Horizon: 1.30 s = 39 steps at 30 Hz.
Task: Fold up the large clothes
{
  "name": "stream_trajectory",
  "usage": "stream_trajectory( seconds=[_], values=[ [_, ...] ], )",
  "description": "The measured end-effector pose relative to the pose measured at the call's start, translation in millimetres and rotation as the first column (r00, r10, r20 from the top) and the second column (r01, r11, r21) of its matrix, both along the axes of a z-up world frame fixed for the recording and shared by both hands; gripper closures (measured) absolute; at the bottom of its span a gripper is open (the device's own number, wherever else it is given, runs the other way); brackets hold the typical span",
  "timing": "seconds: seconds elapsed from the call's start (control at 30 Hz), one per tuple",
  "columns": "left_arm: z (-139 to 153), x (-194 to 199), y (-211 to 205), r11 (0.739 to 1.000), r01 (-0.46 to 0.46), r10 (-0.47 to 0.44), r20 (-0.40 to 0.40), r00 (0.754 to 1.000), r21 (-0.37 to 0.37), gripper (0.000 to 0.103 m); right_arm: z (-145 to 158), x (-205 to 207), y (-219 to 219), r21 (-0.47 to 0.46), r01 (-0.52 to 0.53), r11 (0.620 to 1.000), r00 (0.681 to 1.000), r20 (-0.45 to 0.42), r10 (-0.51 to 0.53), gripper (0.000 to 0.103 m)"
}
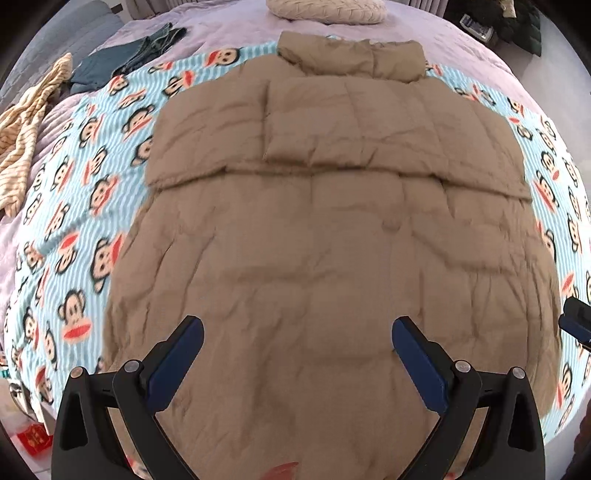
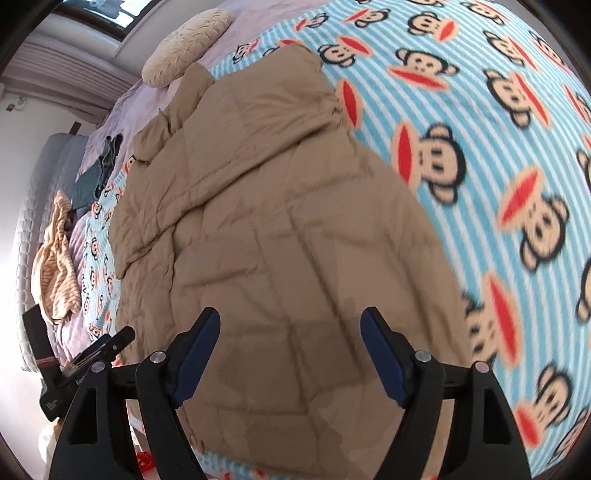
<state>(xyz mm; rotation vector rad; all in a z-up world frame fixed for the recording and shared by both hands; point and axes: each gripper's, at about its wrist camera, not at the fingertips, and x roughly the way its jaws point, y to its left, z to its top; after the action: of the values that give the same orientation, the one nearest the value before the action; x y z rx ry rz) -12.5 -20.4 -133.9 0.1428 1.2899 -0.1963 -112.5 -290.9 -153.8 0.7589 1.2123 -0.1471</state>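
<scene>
Left wrist view: looks steeply down from above the near hem of the tan padded jacket (image 1: 325, 229), facing up its length toward the collar and the pillow (image 1: 327, 9) at the far end of the bed (image 1: 221, 26).
Left view nearness: close; the jacket fills most of the picture.
Right wrist view: also angled down over the jacket (image 2: 266, 236), but set toward its right side and turned leftward, so the monkey-print blanket (image 2: 498, 129) fills the right half.
Shared: jacket, blanket (image 1: 85, 206), pillow (image 2: 184, 48), striped garment (image 1: 26, 125) (image 2: 55, 266), dark green clothes (image 1: 122, 59) (image 2: 99, 170).
Cross-sight: each view catches the other gripper at its edge, the right gripper (image 1: 576, 325) and the left gripper (image 2: 88, 354).
</scene>
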Motion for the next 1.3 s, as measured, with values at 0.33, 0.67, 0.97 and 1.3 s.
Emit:
stream_trajectory(
  seconds=[0.33, 0.67, 0.97, 1.3],
  values=[
    [1.1, -52.9, 64.3, 1.000, -0.013, 0.014, -0.045, 0.999, 0.024, 0.001, -0.1, -49.6, 49.8, 0.051, 0.072, 0.996, 0.997, -0.024, -0.071, 0.012],
    [-3.0, -90.6, 113.6, 1.000, -0.016, 0.014, -0.093, 0.996, -0.019, 0.001, 6.9, -83.8, 80.3, 0.046, 0.130, 0.990, 0.991, -0.021, -0.130, 0.012],
    [-8.5, -110.9, 172.5, 0.984, -0.090, 0.067, -0.147, 0.987, -0.155, 0.001, -0.3, -130.3, 66.9, 0.056, 0.282, 0.958, 0.959, -0.045, -0.280, 0.011],
    [-49.5, -120.2, 204.5, 0.891, -0.243, 0.124, -0.311, 0.942, -0.382, 0.001, -42.6, -169.6, 44.0, 0.320, 0.455, 0.831, 0.889, -0.108, -0.445, 0.011]
  ],
)
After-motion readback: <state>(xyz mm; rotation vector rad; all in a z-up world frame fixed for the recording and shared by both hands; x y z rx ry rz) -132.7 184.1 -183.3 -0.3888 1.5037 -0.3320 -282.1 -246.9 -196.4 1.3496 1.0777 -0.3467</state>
